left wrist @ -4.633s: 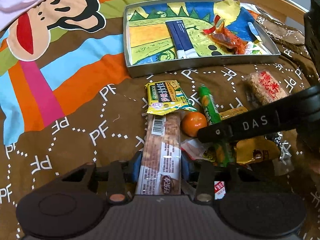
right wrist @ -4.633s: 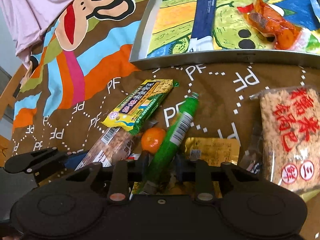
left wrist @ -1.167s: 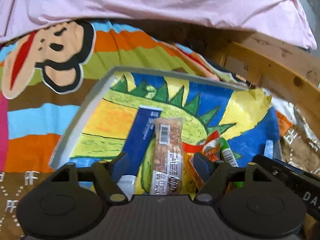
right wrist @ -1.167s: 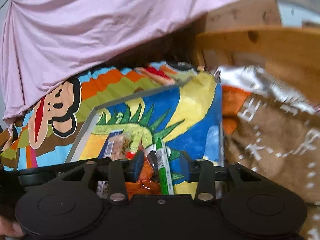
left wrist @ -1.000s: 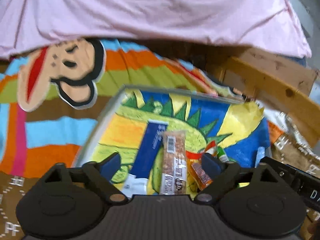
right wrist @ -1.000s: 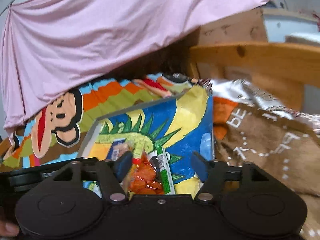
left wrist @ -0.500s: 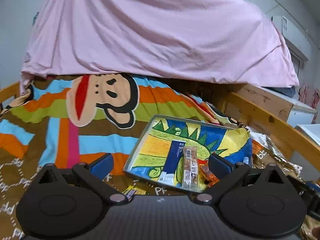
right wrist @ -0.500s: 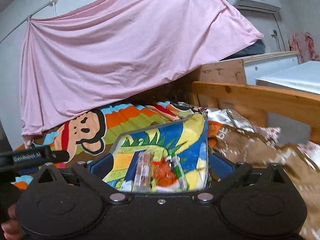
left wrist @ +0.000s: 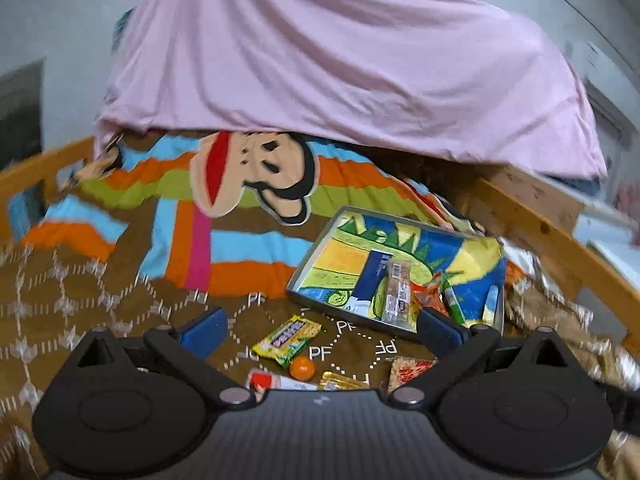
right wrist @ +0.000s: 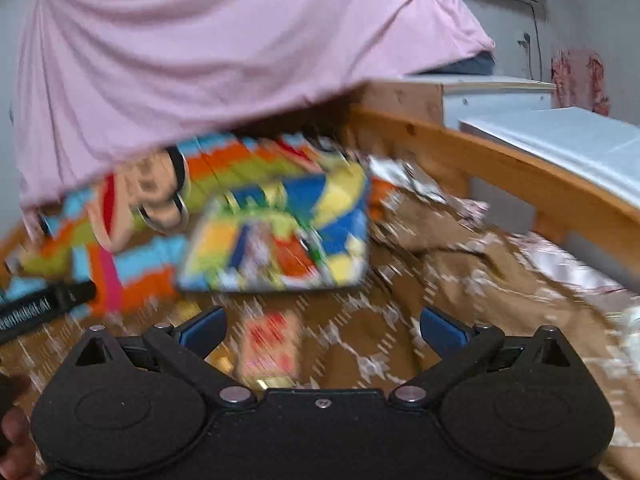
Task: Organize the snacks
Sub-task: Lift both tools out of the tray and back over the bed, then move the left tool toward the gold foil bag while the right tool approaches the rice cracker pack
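A grey metal tray (left wrist: 316, 246) with a cartoon lining lies on the bed; in it are a blue packet (left wrist: 370, 276), a brown cereal bar (left wrist: 396, 292), an orange-red packet (left wrist: 430, 296) and a green stick (left wrist: 452, 304). On the blanket in front of it lie a yellow-green wafer pack (left wrist: 288, 338), a small orange (left wrist: 302, 367), a gold packet (left wrist: 340, 380) and a rice-cracker pack (left wrist: 408, 368). My left gripper (left wrist: 320, 330) stands open and empty, well back from the tray. My right gripper (right wrist: 322, 328) is open and empty too, above the blurred rice-cracker pack (right wrist: 270, 344) with the tray (right wrist: 280, 286) beyond.
A pink sheet (left wrist: 340, 60) hangs over the far end of the bed. A wooden bed rail (left wrist: 552, 248) runs along the right, with a white cabinet (right wrist: 560, 136) behind it. The left gripper's arm (right wrist: 44, 306) and a hand (right wrist: 16, 432) show at the right view's left edge.
Both grippers let go of their snacks in the tray, opened wide and drew back and up. The cereal bar and the green stick now lie in the tray.
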Demonstrator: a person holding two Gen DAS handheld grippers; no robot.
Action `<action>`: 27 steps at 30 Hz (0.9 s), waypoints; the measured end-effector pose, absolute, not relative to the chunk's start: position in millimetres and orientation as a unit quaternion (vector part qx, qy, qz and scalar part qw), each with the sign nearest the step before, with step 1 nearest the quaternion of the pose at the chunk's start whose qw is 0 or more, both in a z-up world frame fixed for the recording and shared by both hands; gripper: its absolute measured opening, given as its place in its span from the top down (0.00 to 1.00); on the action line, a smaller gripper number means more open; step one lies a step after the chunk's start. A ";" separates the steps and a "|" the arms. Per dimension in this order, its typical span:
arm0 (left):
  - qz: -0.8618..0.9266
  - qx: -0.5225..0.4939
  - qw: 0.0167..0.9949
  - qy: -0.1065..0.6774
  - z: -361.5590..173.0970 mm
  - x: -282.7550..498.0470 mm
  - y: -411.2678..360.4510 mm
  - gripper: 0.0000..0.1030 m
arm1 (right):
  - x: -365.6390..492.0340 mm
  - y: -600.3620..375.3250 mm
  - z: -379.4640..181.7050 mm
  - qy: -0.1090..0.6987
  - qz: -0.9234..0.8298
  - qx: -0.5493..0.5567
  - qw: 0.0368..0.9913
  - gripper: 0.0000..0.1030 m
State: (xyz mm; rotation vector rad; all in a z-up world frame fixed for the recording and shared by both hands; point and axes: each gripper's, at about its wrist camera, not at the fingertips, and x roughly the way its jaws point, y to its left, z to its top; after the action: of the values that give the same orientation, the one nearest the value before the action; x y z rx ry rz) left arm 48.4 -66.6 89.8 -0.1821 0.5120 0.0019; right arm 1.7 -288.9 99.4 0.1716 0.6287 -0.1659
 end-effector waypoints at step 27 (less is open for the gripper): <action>-0.073 -0.034 0.945 0.316 97.9 96.3 11.4 0.00 | 12.2 -213.7 100.6 0.296 -0.099 0.076 0.947 0.01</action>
State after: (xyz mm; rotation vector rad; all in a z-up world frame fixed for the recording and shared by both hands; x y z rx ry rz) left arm 96.3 11.4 97.9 -0.0684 0.6442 -0.1484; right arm 12.2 -213.7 100.6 0.1554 0.6027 -0.2022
